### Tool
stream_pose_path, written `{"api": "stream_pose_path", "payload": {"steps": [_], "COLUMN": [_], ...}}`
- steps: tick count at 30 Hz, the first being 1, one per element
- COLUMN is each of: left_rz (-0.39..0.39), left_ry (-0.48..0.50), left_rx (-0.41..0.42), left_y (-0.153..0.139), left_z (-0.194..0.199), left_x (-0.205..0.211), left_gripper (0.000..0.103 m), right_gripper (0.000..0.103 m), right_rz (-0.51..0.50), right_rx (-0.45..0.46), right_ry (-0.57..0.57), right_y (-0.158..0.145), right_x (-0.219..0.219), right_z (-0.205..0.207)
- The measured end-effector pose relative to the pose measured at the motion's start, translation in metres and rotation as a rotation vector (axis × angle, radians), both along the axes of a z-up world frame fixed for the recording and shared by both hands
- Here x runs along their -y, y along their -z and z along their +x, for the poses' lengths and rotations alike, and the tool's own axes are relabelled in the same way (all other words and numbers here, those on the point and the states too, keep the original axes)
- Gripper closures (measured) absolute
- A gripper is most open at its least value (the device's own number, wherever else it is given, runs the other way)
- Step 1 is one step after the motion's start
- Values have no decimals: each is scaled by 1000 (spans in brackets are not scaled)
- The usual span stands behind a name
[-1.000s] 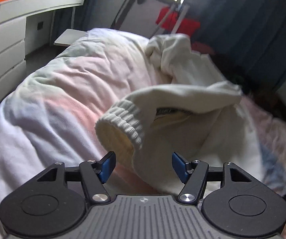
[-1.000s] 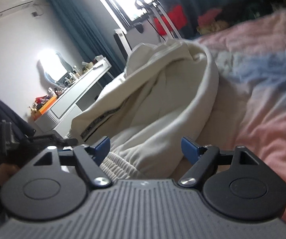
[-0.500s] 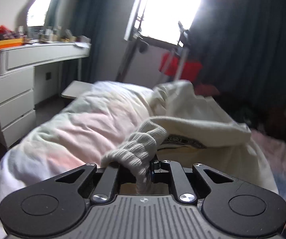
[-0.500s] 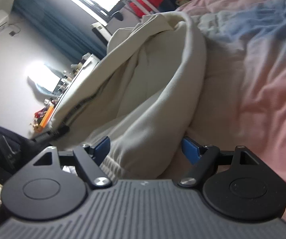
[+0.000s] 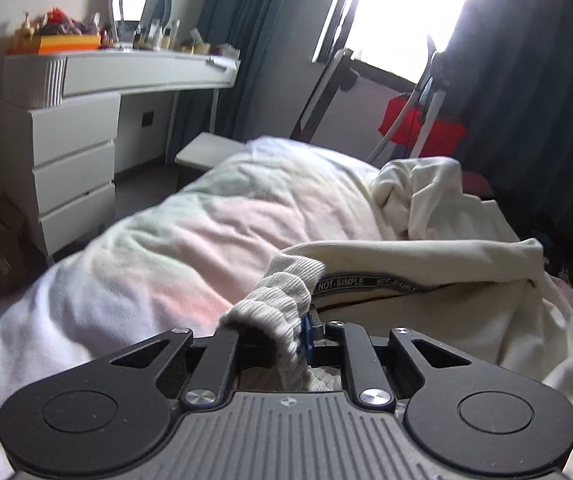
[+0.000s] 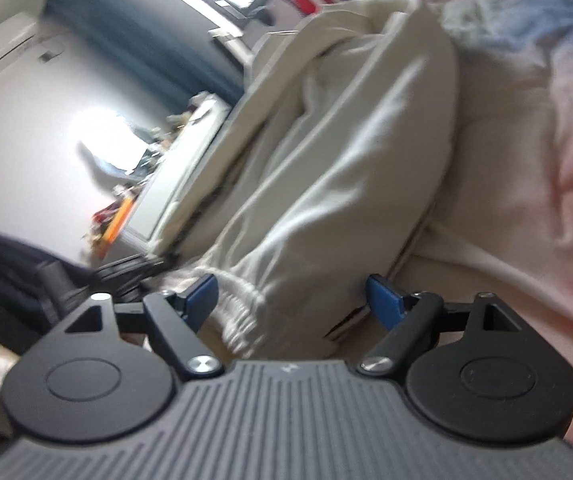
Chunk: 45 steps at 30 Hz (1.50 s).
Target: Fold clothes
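Left gripper (image 5: 286, 336) now clamping sweatshirt cuff (image 5: 274, 300), "NOT SIMPLE" tape (image 5: 362, 283), right gripper (image 6: 292, 294) spread.

Left tongs (image 5: 286, 340) clamped on cream sweatshirt's ribbed cuff (image 5: 274, 304).

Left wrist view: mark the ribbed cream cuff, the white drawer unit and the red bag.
ribbed cream cuff (image 5: 274, 300), left wrist view, knit ribbing
white drawer unit (image 5: 72, 184), left wrist view, middle drawer front
red bag (image 5: 422, 124), left wrist view, front panel

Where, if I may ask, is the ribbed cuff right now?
In the left wrist view, the ribbed cuff sits bottom centre, pinched in the left hand-held gripper, above the duvet.
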<state>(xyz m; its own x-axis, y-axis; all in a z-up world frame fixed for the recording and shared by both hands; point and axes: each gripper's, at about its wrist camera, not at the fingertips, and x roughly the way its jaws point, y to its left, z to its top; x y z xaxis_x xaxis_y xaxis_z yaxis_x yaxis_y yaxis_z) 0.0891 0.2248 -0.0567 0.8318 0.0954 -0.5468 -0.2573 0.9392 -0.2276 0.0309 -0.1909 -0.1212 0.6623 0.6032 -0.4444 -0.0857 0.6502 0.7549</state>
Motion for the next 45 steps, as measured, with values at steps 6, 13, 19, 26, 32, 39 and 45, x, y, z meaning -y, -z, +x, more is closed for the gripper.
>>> {"api": "stream_pose_path", "payload": {"steps": [6,13,19,26,32,39,45], "left_rz": [152,91,133,-69,-130,71,138], "left_ry": [-3,-63,26,4,-73,-201,-299], "left_rx": [-114,-118,-153,-100,-62,6,-49], "left_y": [-8,-2,30,17,-25,-95,-93], "left_z": [-8,-8,6,30,63,121,168], "left_x": [25,1,-2,-25,-50,-108,-161], "left_gripper": [36,18,18,66,85,85,85], "right_gripper": [19,20,22,50,75,78,78], "right_rz": [90,33,87,65,144,280,325], "right_rx": [-98,-25,-26,-54,-30,12,-14], "right_ry": [-3,-69,-17,41,53,-68,-224], "right_y": [23,24,27,29,12,-22,-24], "right_x": [-10,-20,-15,-32,-78,-204,-300], "right_z": [6,8,11,11,-11,2,40]}}
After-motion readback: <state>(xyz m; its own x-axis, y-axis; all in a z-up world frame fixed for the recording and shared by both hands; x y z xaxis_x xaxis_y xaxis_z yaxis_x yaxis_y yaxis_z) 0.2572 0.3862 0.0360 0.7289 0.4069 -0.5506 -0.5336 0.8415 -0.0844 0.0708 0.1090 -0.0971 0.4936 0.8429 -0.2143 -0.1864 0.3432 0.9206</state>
